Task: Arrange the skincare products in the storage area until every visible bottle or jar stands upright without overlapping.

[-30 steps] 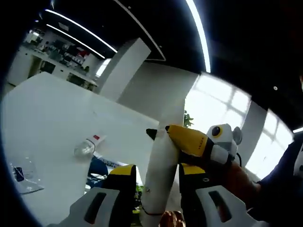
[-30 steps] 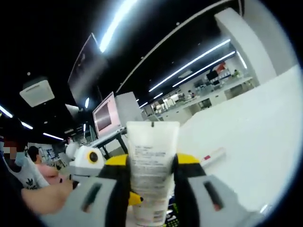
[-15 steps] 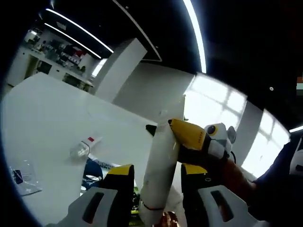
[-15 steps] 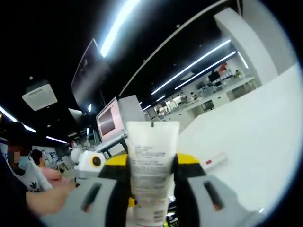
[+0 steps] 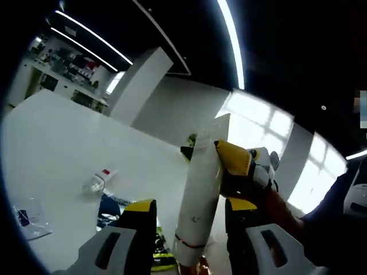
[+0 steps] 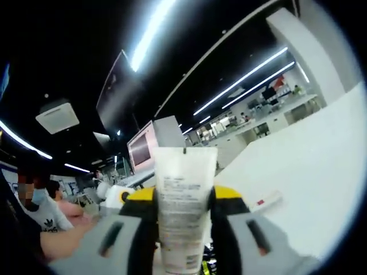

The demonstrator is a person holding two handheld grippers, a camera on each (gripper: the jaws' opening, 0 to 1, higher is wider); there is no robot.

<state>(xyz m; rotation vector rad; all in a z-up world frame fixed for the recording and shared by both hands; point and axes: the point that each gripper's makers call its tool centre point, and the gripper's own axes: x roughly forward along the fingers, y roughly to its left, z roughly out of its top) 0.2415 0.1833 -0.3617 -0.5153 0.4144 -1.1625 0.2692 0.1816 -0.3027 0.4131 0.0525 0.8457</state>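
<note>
Item: white squeeze tube (image 6: 182,206), held off the desk (image 5: 51,143), well above it.

Grip: right gripper (image 6: 182,197), yellow-tipped jaws clamped on the tube's flat printed faces. The left gripper (image 5: 186,215) has its jaws either side of the tube's lower end; whether they press on it, I cannot tell.

Risks, as judged:
- Soft walls could buckle or slide in the clamp if the two grippers pull against each other.
- A tube is tall and narrow; set down off plumb, it would likely tip.

Appearance: white, matte, small grey print in lines on the face, crimped flat end uppermost, a thin dark band near the lower end in the left gripper view.

Further off: a small clear bottle with a red-marked label (image 5: 97,180) lies on its side on the desk, not yet upright; a clear plastic packet (image 5: 28,217) lies near the desk edge.
</note>
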